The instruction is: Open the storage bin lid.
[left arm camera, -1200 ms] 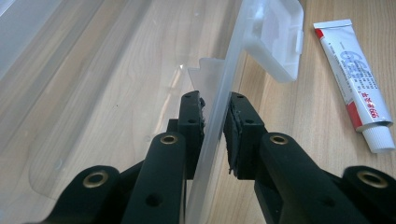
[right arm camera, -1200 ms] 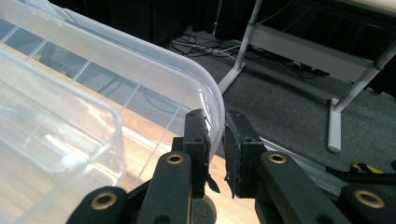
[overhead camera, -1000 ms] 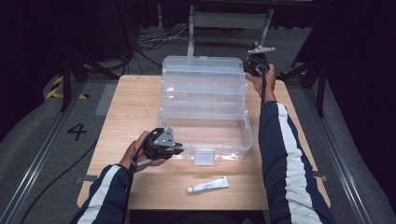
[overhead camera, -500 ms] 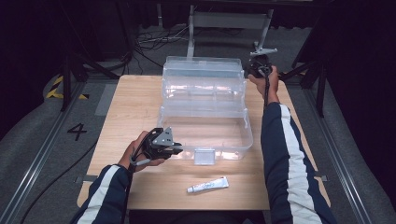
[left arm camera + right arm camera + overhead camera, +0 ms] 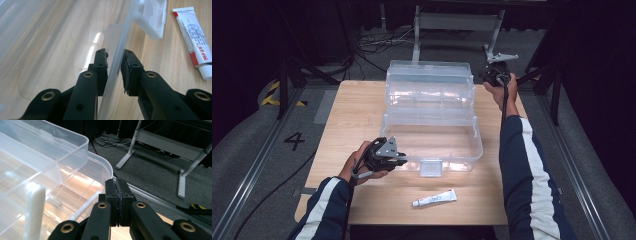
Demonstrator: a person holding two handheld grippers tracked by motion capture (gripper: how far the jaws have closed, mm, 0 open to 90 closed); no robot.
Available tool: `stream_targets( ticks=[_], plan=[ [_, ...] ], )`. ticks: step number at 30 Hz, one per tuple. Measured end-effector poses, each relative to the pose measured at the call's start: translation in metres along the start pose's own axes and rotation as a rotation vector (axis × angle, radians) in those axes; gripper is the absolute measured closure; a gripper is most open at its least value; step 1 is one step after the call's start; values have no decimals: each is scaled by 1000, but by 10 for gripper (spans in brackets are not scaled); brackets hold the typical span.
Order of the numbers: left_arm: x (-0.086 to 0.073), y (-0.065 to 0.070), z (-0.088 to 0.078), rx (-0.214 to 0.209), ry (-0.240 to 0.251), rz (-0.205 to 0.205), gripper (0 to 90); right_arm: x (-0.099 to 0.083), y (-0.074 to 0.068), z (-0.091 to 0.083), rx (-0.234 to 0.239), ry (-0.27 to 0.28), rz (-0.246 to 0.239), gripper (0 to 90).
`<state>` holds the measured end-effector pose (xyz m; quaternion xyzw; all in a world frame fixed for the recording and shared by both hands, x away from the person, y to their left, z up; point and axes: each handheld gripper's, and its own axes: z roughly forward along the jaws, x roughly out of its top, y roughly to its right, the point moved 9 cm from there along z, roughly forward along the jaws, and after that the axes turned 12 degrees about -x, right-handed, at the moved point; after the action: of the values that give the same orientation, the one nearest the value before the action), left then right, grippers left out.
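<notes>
One wooden table [image 5: 357, 115] carries one large clear plastic box [image 5: 432, 120], standing open in stepped tiers with its lid raised at the far side and a white latch [image 5: 431, 167] on its near wall. Two arms in dark sleeves with white stripes reach in, each hand holding one gripper. The left gripper [image 5: 398, 159] sits at the box's near left corner; in the left gripper view [image 5: 115, 67] its two black jaws straddle the thin clear front wall of the box, one pad on each side, pinching the wall or very nearly so. The right gripper [image 5: 496, 76] is held up beside the far right corner of the box, just off the raised lid; in the right gripper view [image 5: 119, 202] its jaws are pressed together with nothing between them. One small white tube [image 5: 434, 198] lies on the table near the front edge, apart from the box; in the left gripper view the tube [image 5: 193, 37] shows red bands and blue lettering, with digits that look like "666" or "999". A "4" [image 5: 294, 140] is marked on the grey floor left of the table.
</notes>
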<state>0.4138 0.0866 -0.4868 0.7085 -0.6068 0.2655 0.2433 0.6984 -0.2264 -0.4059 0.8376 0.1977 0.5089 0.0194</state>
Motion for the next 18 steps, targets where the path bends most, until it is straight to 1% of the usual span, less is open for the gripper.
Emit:
stream_targets(
  ticks=[4,6,7,9,12,14,16,18],
  plan=[
    [0,1,-1,5,-1,-3,757,-3,-2,-13,2,10,-25,875],
    [0,1,-2,13,-2,7,758,-3,-1,-19,-5,17,-32,875],
    [0,0,-2,15,-3,9,760,-4,1,-25,-20,23,-45,876],
    [0,1,-2,17,-3,8,761,-4,2,-31,-22,26,-58,878],
    [1,1,-3,18,-5,7,761,-3,3,-43,-9,50,-53,879],
    [1,1,-3,15,-6,5,763,-4,4,-51,3,56,-54,882],
    [1,0,-3,13,-8,7,764,-6,4,-57,25,64,-32,888],
    [0,0,-3,11,-12,9,765,-8,4,-61,21,66,-43,889]
  ],
)
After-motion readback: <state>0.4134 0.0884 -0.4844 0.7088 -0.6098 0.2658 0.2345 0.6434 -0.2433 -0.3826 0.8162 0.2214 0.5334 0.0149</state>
